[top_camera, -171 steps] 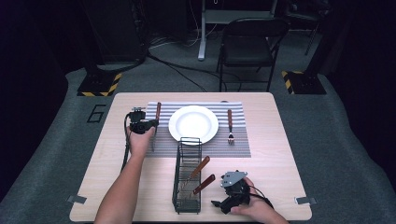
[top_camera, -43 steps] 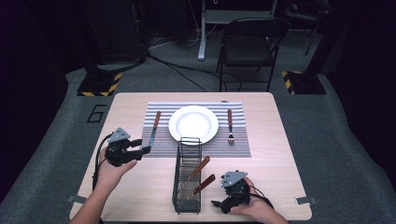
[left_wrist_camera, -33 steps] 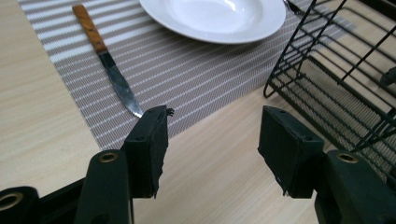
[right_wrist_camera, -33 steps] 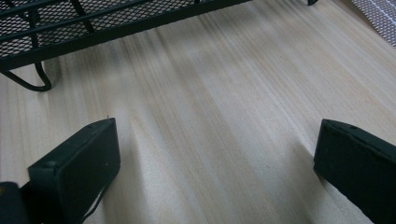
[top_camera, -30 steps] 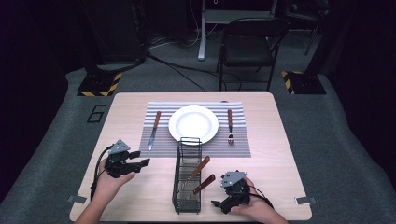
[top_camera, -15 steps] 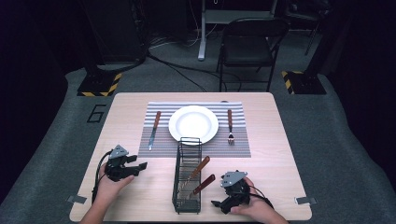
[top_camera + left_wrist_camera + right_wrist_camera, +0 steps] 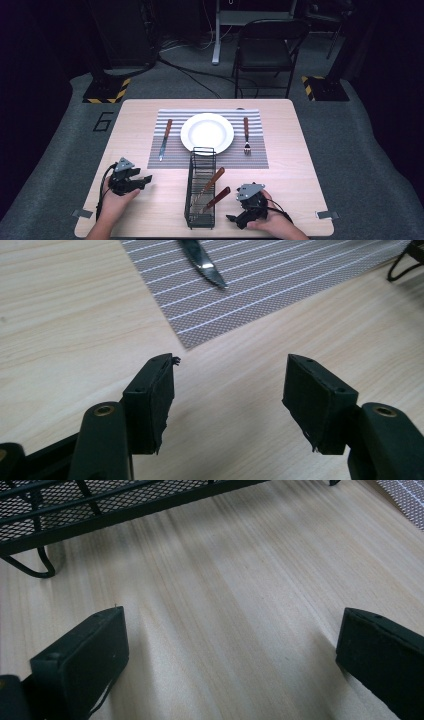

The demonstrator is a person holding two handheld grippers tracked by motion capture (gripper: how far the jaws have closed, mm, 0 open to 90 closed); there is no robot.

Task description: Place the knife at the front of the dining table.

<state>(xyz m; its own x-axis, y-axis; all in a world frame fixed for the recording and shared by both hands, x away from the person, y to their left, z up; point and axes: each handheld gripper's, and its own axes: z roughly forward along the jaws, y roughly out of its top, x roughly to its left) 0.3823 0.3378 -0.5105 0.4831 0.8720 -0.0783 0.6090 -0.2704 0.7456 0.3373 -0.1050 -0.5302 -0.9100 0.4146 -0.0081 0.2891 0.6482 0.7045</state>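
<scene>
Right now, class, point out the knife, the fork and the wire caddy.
knife (image 7: 164, 140), high view, middle of its length, left of the plate.
fork (image 7: 246, 135), high view, middle of its length, right of the plate.
wire caddy (image 7: 202, 151), high view, far top rim.

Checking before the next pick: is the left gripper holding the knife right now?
No; in the left gripper view the left gripper stands open over bare table, with the knife lying apart on the striped placemat.

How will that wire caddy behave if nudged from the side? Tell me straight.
The wire caddy is tall and narrow on thin wire feet, so it would likely tip rather than slide. Its open mesh suggests it is light. The two utensils leaning inside would probably rattle or shift.
</scene>
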